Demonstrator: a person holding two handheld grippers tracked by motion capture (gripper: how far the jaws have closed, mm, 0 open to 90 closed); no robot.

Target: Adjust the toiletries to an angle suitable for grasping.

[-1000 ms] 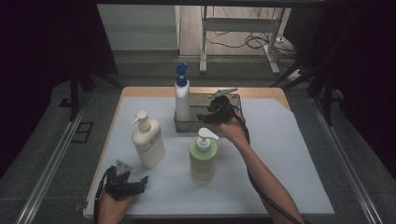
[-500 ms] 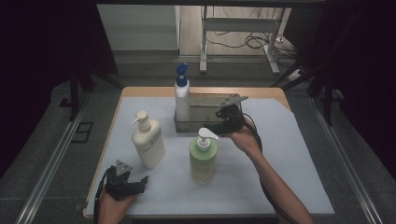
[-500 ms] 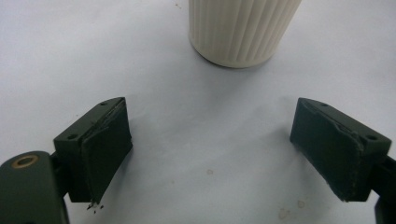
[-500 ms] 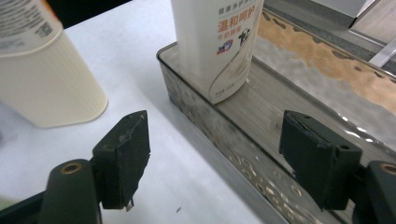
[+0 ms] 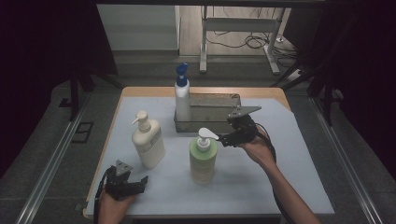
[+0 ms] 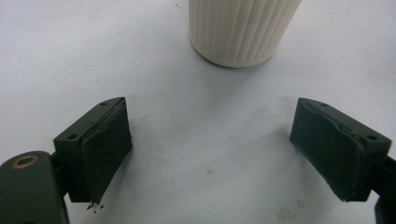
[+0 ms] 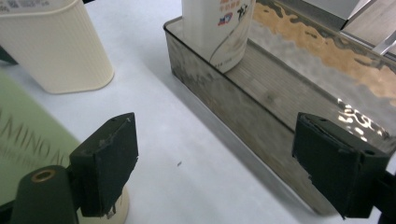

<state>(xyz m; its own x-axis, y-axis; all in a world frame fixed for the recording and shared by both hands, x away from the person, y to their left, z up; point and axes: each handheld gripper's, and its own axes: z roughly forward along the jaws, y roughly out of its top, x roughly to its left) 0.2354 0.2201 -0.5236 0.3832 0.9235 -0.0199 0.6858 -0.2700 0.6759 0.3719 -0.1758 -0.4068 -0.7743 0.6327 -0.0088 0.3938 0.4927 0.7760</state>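
A white bottle with a blue pump [image 5: 182, 99] stands upright at the left end of a metal tray [image 5: 219, 122]. In front of the tray stand a cream pump bottle [image 5: 147, 141] and a green pump bottle [image 5: 202, 157]. My right gripper [image 5: 225, 139] hovers beside the tray's front wall, pointing left at the green bottle's pump head. Its jaws have just been opening, with nothing between them. The right gripper view [image 7: 219, 163] shows the tray [image 7: 261, 126], the white bottle [image 7: 217, 28] and the green bottle [image 7: 28, 149]. My left gripper [image 5: 141, 182] rests open near the front edge, facing the cream bottle [image 6: 240, 28].
A white sheet [image 5: 289, 168] covers the wooden table, with bare room at the right and front. Dark floor, rails and a desk frame [image 5: 238, 28] lie beyond the far edge.
My right gripper has drawn back from the tray and the white bottle, toward the person and to the right, and its jaws stand wider. The left gripper has not moved.
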